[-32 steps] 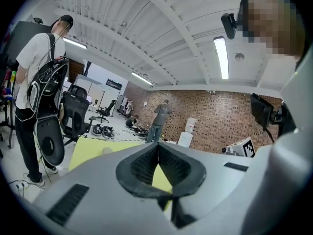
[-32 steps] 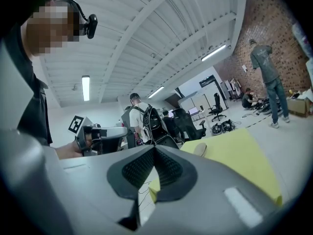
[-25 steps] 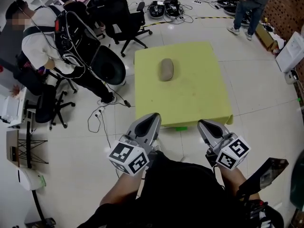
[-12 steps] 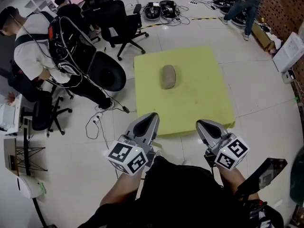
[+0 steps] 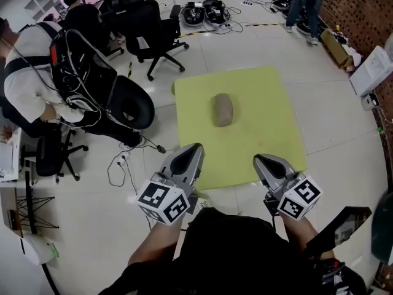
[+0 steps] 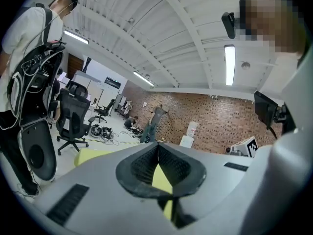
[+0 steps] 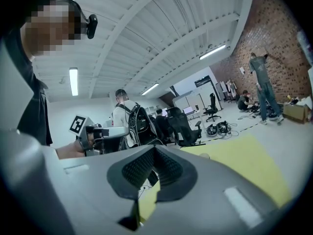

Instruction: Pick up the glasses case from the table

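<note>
Head view: holding left tongs [image 5: 194, 147] and right tongs [image 5: 261, 160] pressed together, empty, short of the table [image 5: 270, 134]; needing spreading before straddling the glasses case [image 5: 223, 109] mid-frame, across its narrow width.

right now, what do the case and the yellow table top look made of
The oval grey-brown glasses case looks like matte fabric or leatherette: dull, no glare. The square yellow-green table top seems a soft matte mat or foam, faintly smudged; uncertain.
</note>
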### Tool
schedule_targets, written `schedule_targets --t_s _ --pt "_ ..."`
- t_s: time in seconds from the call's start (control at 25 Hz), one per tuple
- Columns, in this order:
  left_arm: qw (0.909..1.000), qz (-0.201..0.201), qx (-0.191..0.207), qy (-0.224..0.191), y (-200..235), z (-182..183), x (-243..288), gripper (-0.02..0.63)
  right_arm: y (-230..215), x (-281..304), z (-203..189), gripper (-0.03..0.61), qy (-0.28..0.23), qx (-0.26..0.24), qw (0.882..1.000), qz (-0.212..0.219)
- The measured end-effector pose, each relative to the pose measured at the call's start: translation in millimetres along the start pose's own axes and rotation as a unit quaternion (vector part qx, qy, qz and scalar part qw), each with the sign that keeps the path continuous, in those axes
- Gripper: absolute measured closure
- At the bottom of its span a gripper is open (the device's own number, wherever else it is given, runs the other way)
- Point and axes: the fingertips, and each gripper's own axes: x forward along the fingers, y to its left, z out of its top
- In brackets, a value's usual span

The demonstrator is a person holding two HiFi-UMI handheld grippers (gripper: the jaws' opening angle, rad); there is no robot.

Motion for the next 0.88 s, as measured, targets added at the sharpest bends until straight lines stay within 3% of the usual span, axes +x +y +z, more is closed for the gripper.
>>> schedule_targets --t_s 0.52,0.88 --pt "0.9980 -0.059 0.005 0.023 67.0 16.3 18.4 0.606 1.3 63.8 14.5 0.577 -0.008 -0.007 0.998 -0.065" --pt "0.9951 -0.075 -0.014 0.062 108.1 -7.3 30.0 0.606 11.1 98.4 1.4 0.577 0.010 0.001 0.996 -0.084"
